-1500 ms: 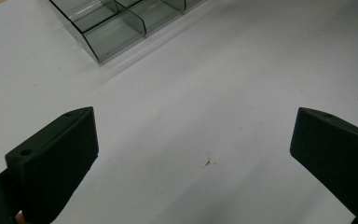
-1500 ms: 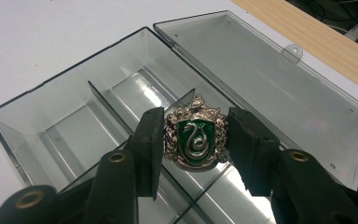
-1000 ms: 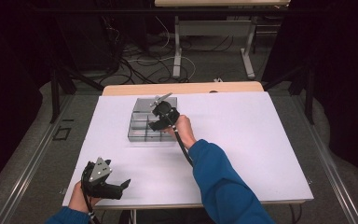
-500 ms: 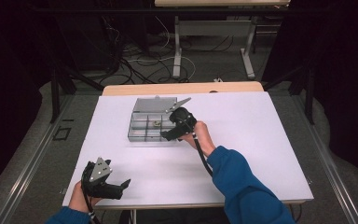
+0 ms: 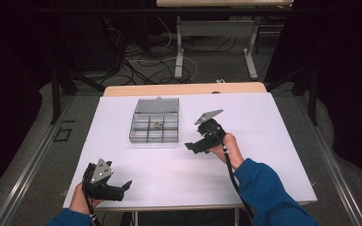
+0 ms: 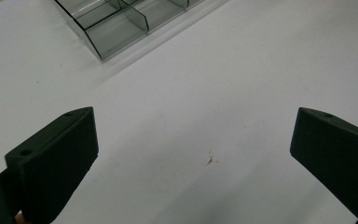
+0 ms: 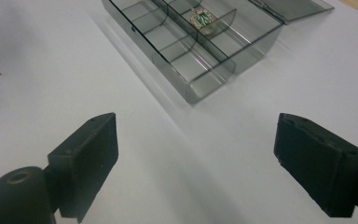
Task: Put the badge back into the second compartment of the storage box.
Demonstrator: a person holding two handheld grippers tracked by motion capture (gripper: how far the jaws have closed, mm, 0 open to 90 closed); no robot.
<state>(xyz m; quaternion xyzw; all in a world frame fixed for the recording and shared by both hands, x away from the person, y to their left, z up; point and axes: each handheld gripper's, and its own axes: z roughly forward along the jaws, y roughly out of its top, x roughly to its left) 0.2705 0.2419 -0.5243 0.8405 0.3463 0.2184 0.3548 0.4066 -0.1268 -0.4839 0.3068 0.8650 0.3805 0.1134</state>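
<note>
now the right hand-held gripper (image 5: 192,146), jaws just opened and empty, sits right of the clear grey plastic compartment box (image 5: 154,126), likely after dropping the small green-and-metal piece (image 7: 202,18) in its middle compartment; the left hand-held gripper (image 5: 125,186) waits open nearer the counter's (image 5: 273,141) front edge.

1. No words, labels, brand names, numbers or signs can be read anywhere in these views.
2. The clear plastic organiser box (image 5: 154,127) on the white table (image 5: 273,141) carries no legible print.
3. A small green and silver item (image 7: 202,18) lies in one compartment; any marking on it is too small to read.
</note>
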